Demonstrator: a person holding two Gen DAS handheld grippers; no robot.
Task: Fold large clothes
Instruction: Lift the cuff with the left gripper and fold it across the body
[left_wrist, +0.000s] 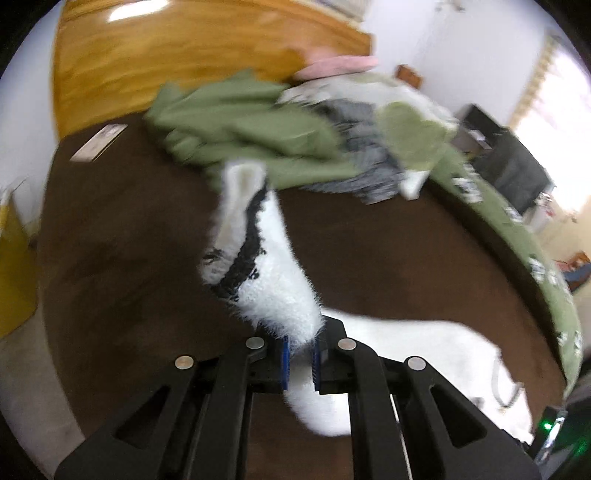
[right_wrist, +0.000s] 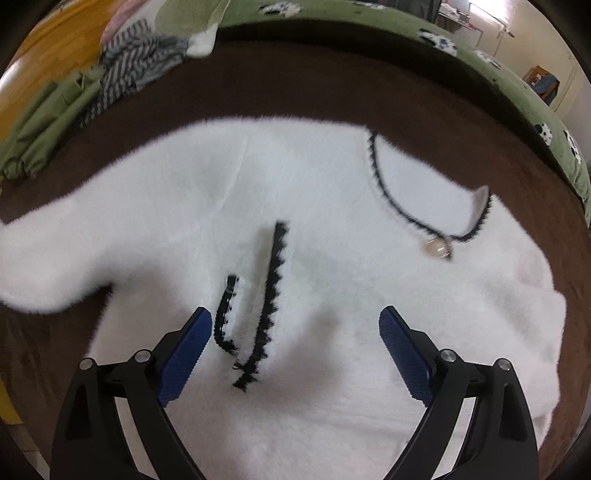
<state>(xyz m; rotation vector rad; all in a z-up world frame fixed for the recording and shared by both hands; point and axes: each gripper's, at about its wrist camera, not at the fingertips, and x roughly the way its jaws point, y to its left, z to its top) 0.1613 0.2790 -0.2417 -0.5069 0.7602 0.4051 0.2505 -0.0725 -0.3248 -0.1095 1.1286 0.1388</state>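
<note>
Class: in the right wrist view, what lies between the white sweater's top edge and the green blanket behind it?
Only bare brown bedcover separates the white sweater from the green blanket, as the right wrist view shows.

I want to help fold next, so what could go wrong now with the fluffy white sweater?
1. The left claw pinches only a narrow bit of the white sweater's sleeve, so the fuzzy knit might slip out or stretch.
2. The right claw hangs open over the white sweater, pinning nothing, so the body could slide on the brown cover.
3. The pearl button and black trim could snag on a finger.
</note>
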